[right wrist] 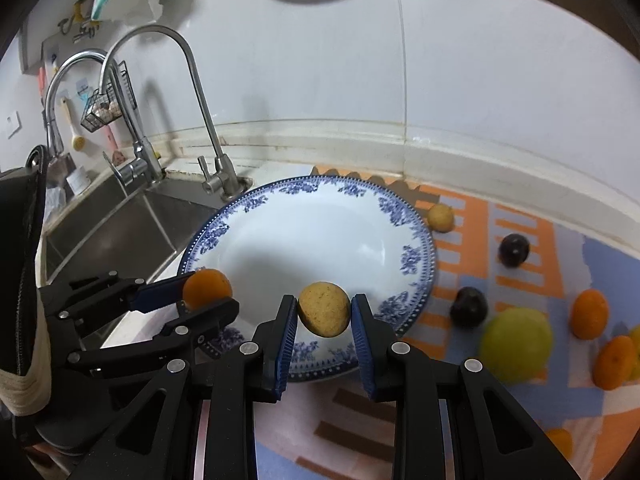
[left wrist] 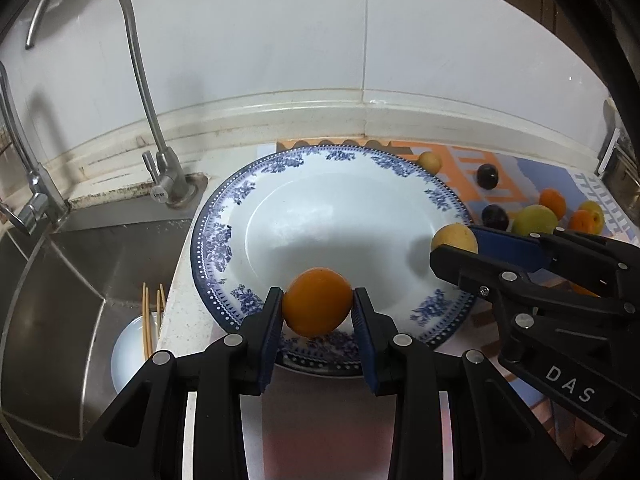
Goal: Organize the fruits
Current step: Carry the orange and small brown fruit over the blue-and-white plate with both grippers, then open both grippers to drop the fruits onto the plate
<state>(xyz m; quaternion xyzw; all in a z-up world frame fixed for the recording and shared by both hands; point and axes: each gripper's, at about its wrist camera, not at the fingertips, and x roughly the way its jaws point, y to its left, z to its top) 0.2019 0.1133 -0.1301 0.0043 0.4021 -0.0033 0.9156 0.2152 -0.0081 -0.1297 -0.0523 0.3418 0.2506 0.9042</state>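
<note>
Fruits are being gathered onto the blue-patterned plate (left wrist: 216, 236), and two are arriving at once. The left tool (left wrist: 318, 304) is gripping an orange fruit (left wrist: 318, 302) between its blue pads, carrying it above the near rim of the plate. The right tool (right wrist: 325, 310) is clamping a duller yellow-brown fruit (right wrist: 325, 309) the same way, also hanging over the near rim; seen from the left wrist it is reaching in from the right side with that fruit at its tip. Each fruit is being pinched across its middle, which probably is keeping a round, smooth thing from rolling out of the pads. Both tools are tilting downward toward the plate's well, and neither fruit is touching the plate yet, as far as I can tell.

Loose fruit is waiting on the patterned mat (right wrist: 520, 216) covering the tabletop to the right: two dark plums (right wrist: 469, 306), a large green-yellow fruit (right wrist: 516, 342), several small orange ones (right wrist: 589, 314) and a yellowish one (right wrist: 441, 218) just beside the plate's far rim. The plate itself is holding nothing so far, so sorting is likely only beginning. It is sitting close to the sink (left wrist: 72, 280), so a fruit let go near the left rim could roll off that way; releasing low over the centre seems safer.
</note>
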